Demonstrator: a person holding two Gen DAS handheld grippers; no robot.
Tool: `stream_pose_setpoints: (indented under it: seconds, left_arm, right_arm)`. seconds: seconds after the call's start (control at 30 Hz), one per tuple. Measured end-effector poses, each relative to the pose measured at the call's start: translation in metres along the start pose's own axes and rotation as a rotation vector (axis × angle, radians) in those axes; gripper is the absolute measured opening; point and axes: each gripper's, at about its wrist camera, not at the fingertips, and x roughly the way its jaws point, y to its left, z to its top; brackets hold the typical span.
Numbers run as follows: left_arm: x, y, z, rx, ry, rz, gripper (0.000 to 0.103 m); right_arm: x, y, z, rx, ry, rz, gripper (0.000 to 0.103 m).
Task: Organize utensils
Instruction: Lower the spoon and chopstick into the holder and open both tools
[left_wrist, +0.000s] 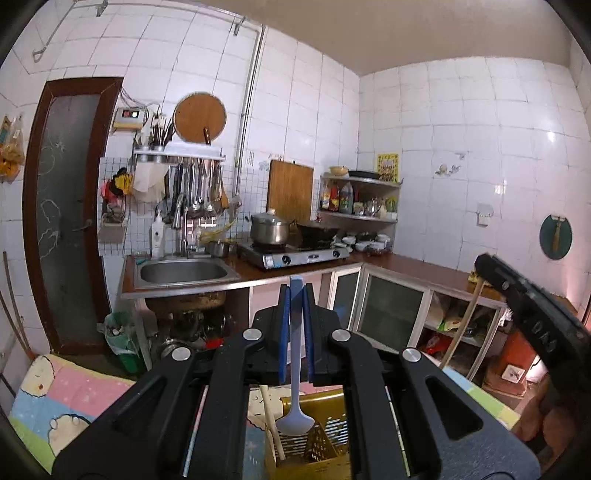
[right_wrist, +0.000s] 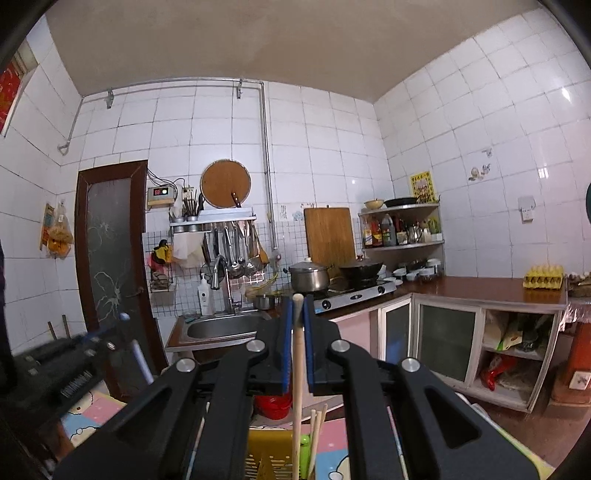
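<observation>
While both tools are raised above the floor mat, each claw is clamped on a utensil. Seen from the left wrist, the left gripper (left_wrist: 296, 295) has its blue-padded jaws pressed together on the handle of a pale blue plastic spoon (left_wrist: 295, 387), which hangs straight down with its bowl just over the yellow slotted plastic utensil basket (left_wrist: 325, 446) below. Inside that basket a pale wooden stick (left_wrist: 271, 424) leans at the left, beside a slotted divider. The basket stands on a pastel cartoon-print play mat (left_wrist: 70, 398) — pink, blue and green squares. At the right edge of this view the other black tool appears, with a long pale stick hanging under it. Seen from the right wrist, the right gripper (right_wrist: 297, 306) is closed on a long light wooden stick (right_wrist: 298, 369), held upright with its tip poking just above the pads and its lower length reaching down into the basket, where a pair of wooden chopsticks (right_wrist: 317, 432) and something green also stand. The left tool shows blurred at the near left of this view. Far behind, a steel sink (left_wrist: 183, 272) is set into a brown countertop (left_wrist: 417, 264), with a two-burner gas stove (left_wrist: 295, 254) to its right carrying a lidded steel pot (left_wrist: 269, 229) and a dark wok (left_wrist: 317, 232).
</observation>
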Motion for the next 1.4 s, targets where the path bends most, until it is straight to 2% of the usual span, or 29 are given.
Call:
stream_pose_setpoints:
  seconds: [0.23,0.4,0.77,0.93,1.23,1.4]
  left_arm:
    - [0.048,0.013,-0.046,-0.023,0.117,-0.011,0.006]
    - [0.064,0.022,-0.077,-0.021,0.179,0.003,0.006]
    - [0.068,0.028,-0.086,-0.01,0.195,0.0,0.006]
    - [0.064,0.031,-0.089,-0.007,0.193,0.009,0.007]
    - [0.066,0.04,-0.105,-0.017,0.228,0.021,0.007]
    - [0.065,0.043,-0.113,-0.025,0.258,0.019,0.007]
  right_arm:
    - [0.037,-0.007,-0.04,-0.008,0.084,-0.026,0.006]
    - [0.049,-0.022,-0.057,0.035,0.138,-0.035,0.006]
    - [0.028,-0.007,-0.007,0.002,-0.002,-0.013,0.006]
    - [0.04,-0.004,-0.015,0.004,-0.009,-0.005,0.006]
    - [0.066,-0.007,-0.09,-0.048,0.166,0.015,0.006]
    - [0.077,-0.016,-0.118,-0.062,0.276,0.007,0.007]
